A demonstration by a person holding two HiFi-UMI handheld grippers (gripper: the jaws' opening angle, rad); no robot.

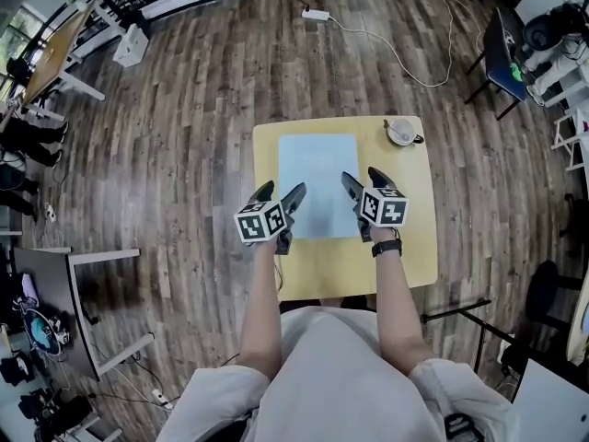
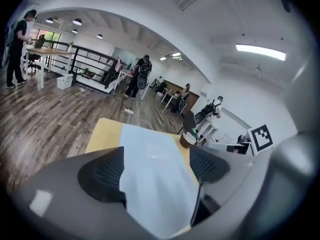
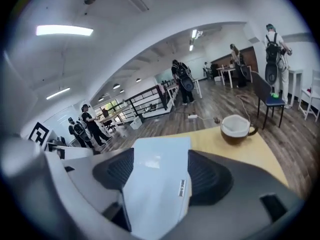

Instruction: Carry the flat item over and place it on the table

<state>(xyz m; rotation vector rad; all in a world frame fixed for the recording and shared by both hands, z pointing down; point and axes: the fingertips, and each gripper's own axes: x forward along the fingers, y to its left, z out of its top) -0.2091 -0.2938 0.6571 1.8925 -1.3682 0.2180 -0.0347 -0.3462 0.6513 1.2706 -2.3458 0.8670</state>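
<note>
A pale blue flat item [image 1: 317,168] lies on the small yellow table [image 1: 405,247], reaching from mid-table toward the near side. My left gripper [image 1: 284,189] is over its near left edge and my right gripper [image 1: 361,175] over its near right edge. Both are open, their jaws standing well apart. In the left gripper view the flat item [image 2: 150,154] fills the gap of the left gripper [image 2: 156,169]. In the right gripper view the flat item [image 3: 160,159], with a small label on its right edge, runs between the jaws of the right gripper [image 3: 160,176]. I cannot tell whether any finger touches it.
A brown mug [image 1: 401,131] with a white inside stands at the table's far right corner, also seen as the mug [image 3: 235,128]. A power strip [image 1: 316,14] and cable lie on the wood floor beyond. A grey desk [image 1: 83,284] stands left, a black chair [image 1: 502,53] far right.
</note>
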